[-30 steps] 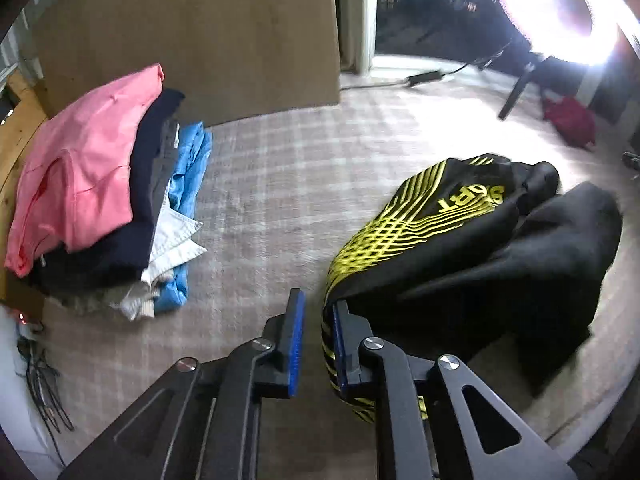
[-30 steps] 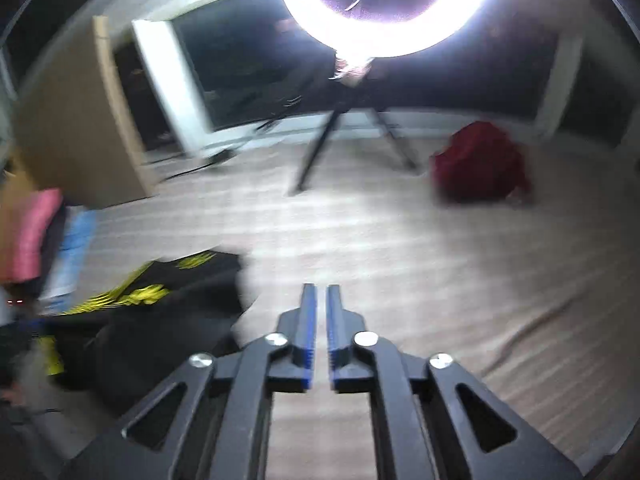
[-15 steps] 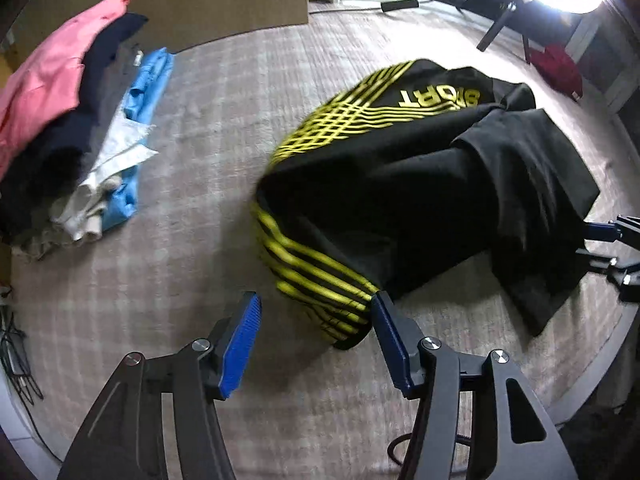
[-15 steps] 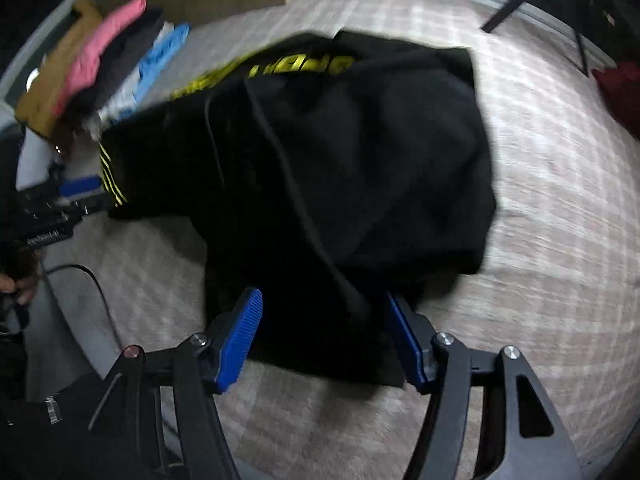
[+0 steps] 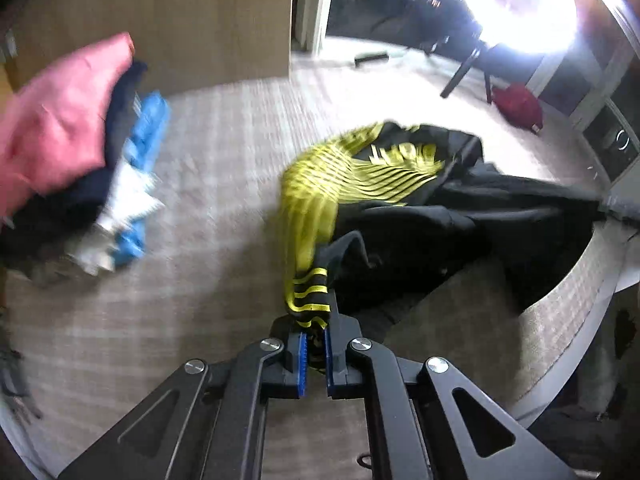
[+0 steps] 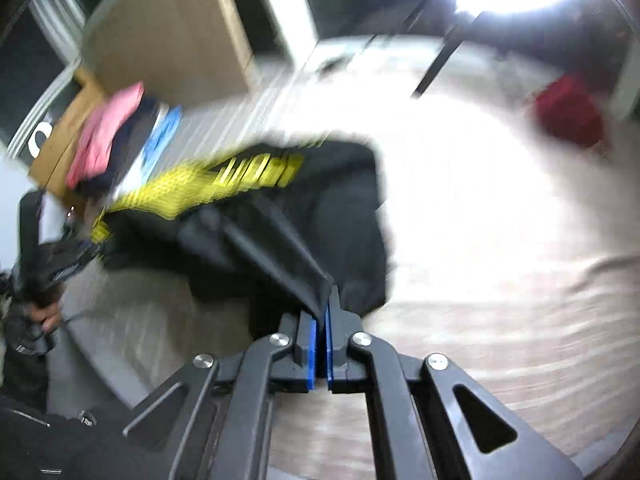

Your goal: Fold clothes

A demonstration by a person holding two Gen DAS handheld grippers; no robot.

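Left tongs (image 5: 314,354) closed on the yellow-striped edge of the black jacket (image 5: 420,216); right tongs (image 6: 322,354) closed on a plain black edge of the same jacket (image 6: 320,216). The garment stretches ahead of both tongs, partly lifted off the checked bed (image 5: 224,152). A stack of folded clothes (image 5: 72,160) lies well left of the left tongs. Both views are motion-blurred.
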